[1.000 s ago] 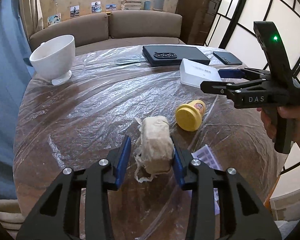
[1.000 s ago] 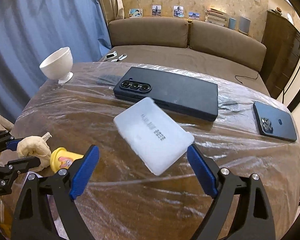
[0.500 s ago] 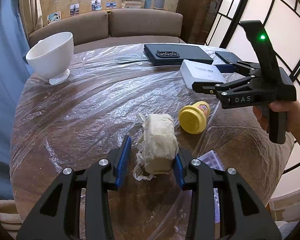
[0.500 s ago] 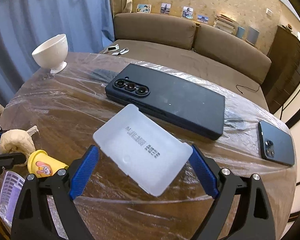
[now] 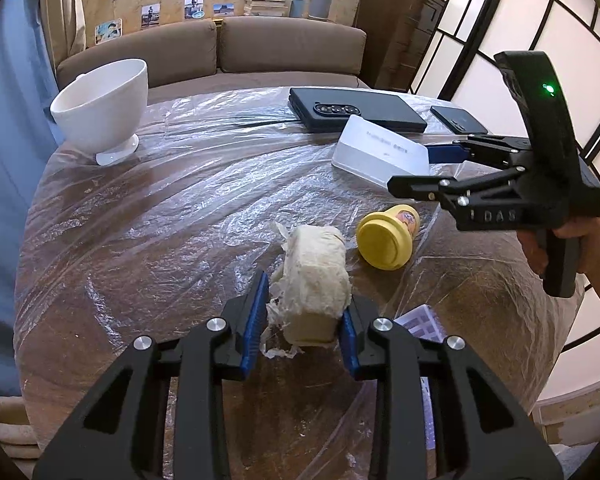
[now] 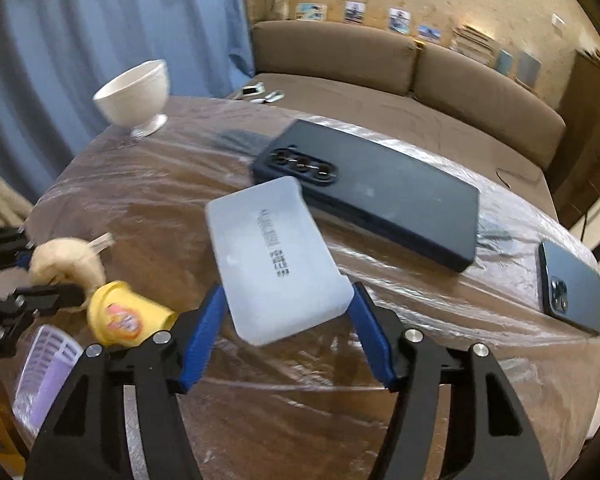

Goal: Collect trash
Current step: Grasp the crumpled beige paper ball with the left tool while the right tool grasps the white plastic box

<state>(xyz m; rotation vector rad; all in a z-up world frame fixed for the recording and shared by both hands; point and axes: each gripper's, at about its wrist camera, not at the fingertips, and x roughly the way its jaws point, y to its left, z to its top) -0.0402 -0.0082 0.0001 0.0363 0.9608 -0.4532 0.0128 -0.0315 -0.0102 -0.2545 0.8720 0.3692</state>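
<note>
My left gripper (image 5: 302,320) is shut on a crumpled beige paper wad (image 5: 314,280), held just above the plastic-covered round table (image 5: 160,220). The wad also shows in the right wrist view (image 6: 70,262). My right gripper (image 6: 286,336) has its blue pads on both sides of the near end of a white plastic lid (image 6: 274,260); the pads touch or nearly touch its edges. The lid shows in the left wrist view (image 5: 380,152) with the right gripper (image 5: 420,168) behind it. A yellow toy tub (image 5: 386,238) lies on its side beside the wad.
A white footed bowl (image 5: 104,116) stands at the far left of the table. A large dark phone case (image 6: 372,196) and a dark phone (image 6: 572,284) lie at the back right. A purple printed packet (image 6: 46,368) lies at the near edge. A sofa stands behind the table.
My left gripper closed on the wad and raised it slightly. My right gripper moved forward and narrowed around the white lid, which has turned lengthwise between the pads.
</note>
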